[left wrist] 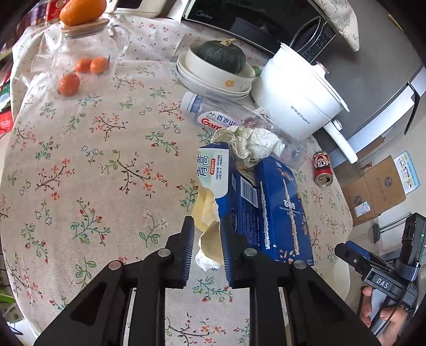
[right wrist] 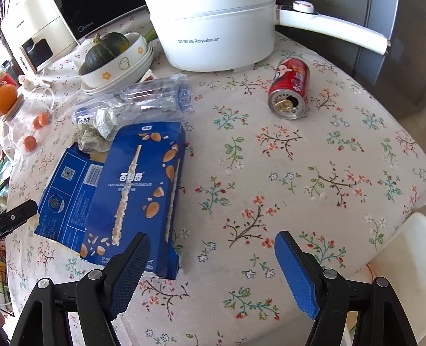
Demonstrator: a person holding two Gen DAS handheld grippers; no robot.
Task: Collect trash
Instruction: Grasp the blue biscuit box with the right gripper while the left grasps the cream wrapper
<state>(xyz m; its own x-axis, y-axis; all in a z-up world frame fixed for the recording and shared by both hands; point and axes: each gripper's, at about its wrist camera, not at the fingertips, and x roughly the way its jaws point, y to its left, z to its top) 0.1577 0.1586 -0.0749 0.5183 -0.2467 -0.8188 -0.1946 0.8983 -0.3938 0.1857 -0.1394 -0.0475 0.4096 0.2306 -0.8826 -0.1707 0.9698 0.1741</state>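
A trash pile lies on the floral tablecloth: a blue biscuit box [left wrist: 269,202] [right wrist: 138,191], a white-and-blue toothpaste box [left wrist: 213,173], crumpled paper [left wrist: 253,143] [right wrist: 98,127], a clear plastic bottle [left wrist: 213,111] [right wrist: 149,95] and a yellowish tissue [left wrist: 207,229]. A red can [left wrist: 322,167] [right wrist: 289,89] lies on its side, apart. My left gripper [left wrist: 206,247] has its jaws narrowly apart around the tissue, beside the biscuit box. My right gripper [right wrist: 213,268] is open and empty at the box's near right corner; its body [left wrist: 378,268] shows at the left view's lower right.
A white Royalstar pot [left wrist: 298,98] [right wrist: 218,34], stacked bowls with a green squash [left wrist: 221,66] [right wrist: 111,61], a glass jug [left wrist: 87,48] with oranges, and a microwave [left wrist: 255,21] stand at the back. A cardboard box [left wrist: 378,189] sits on the floor beyond the table's right edge.
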